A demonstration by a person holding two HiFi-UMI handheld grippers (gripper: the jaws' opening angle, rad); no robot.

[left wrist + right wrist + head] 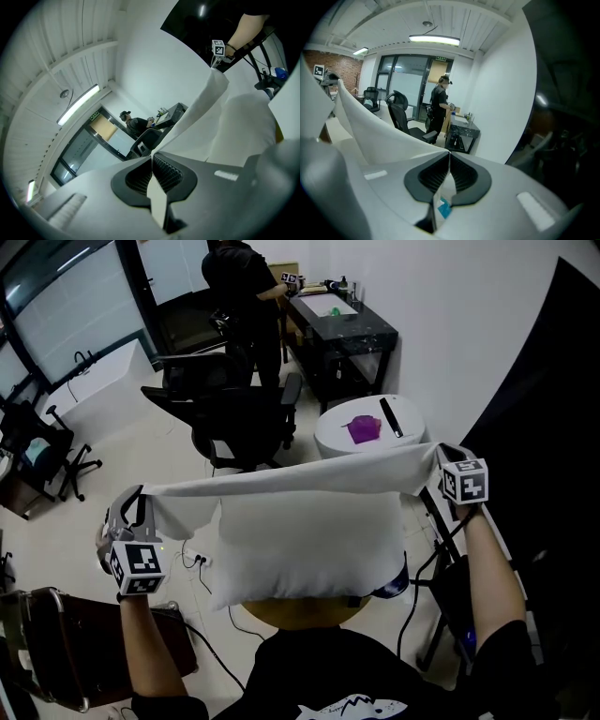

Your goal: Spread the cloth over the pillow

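Masking far edge of pillow (309, 554), taut cloth (300, 474), ends pinched

Bright ceiling-lit frames, fisheye-warped edges

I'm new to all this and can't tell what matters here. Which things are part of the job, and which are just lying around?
Part of the job:
- white cloth, stretched between the two grippers
- pillow
- left gripper and right gripper, each shut on the cloth

Just lying about:
- office chair
- round white table with a purple thing on it
- black desk
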